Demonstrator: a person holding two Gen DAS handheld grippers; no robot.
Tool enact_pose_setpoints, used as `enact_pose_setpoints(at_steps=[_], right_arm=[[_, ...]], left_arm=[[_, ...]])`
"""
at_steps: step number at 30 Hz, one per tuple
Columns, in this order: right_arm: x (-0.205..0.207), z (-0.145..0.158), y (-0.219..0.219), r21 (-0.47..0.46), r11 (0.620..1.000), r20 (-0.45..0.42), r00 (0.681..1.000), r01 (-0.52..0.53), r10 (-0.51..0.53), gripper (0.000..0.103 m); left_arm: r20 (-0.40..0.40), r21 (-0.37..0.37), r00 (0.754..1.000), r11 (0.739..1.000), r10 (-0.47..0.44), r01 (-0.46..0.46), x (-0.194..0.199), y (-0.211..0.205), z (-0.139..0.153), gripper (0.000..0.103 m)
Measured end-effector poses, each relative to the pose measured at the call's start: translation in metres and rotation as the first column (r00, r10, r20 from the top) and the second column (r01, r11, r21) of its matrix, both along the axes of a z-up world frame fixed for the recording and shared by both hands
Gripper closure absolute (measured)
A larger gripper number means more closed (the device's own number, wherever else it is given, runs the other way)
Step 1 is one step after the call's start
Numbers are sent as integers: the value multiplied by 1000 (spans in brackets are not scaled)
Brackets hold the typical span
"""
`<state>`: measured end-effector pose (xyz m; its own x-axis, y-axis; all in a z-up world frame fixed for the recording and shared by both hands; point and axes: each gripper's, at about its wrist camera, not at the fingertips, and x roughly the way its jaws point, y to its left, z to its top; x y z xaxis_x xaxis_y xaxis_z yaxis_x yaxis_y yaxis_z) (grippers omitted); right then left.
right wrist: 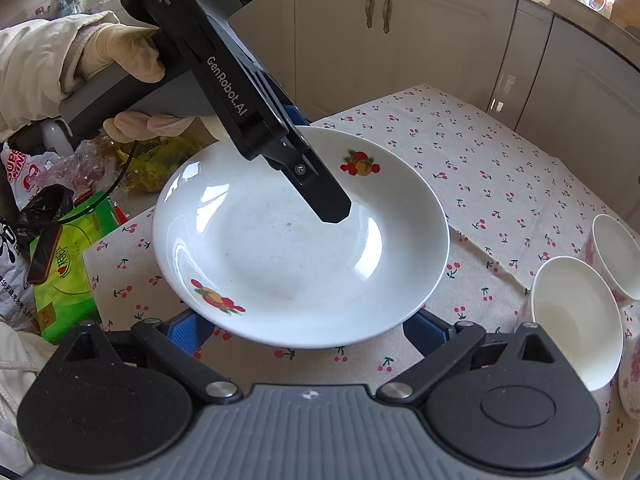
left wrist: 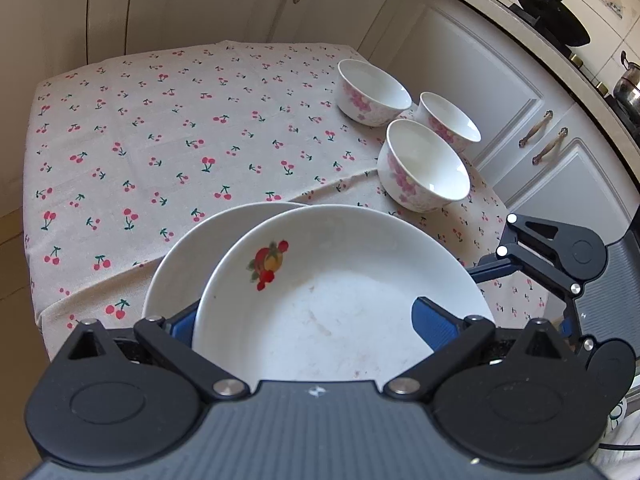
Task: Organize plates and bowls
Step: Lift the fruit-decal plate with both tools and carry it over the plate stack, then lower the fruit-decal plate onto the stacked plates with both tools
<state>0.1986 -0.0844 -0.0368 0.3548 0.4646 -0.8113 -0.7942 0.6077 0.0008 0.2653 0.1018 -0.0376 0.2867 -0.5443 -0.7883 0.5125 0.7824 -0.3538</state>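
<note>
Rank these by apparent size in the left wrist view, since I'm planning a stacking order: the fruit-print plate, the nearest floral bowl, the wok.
1. fruit-print plate, though nearness to the camera inflates it.
2. nearest floral bowl.
3. wok, smallest-looking, but it sits far off on the stove, so true size is unsure.

The plate (right wrist: 300,248) is white, shiny and smooth, like china, with faint rubbed marks in its middle. The bowls (left wrist: 424,166) are the same glossy white with pink flowers. The cloth (left wrist: 160,152) on the tabletop is soft, matt fabric with printed cherries and some creases. The left gripper (left wrist: 312,320) is dull black plastic with ridged blue pads (left wrist: 434,322) and small shiny metal pins. The hand (right wrist: 132,60) wears a thin, smooth rubbery glove. The cupboard doors (right wrist: 452,40) look glossy.
</note>
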Motion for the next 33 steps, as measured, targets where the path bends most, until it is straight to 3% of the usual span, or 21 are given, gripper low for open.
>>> enact_pose_setpoints(at_steps=[23,33], right_arm=[[2,-2,5,8,1000,-29,999,27,-27,1],[1,-1,2,26,999,-35,999,40,-40,1]], left_arm=[[-27,67,999,998,-20,22,12,0,-20,2],[-26,198,996,976,-91,94,18,-19,-18,2]])
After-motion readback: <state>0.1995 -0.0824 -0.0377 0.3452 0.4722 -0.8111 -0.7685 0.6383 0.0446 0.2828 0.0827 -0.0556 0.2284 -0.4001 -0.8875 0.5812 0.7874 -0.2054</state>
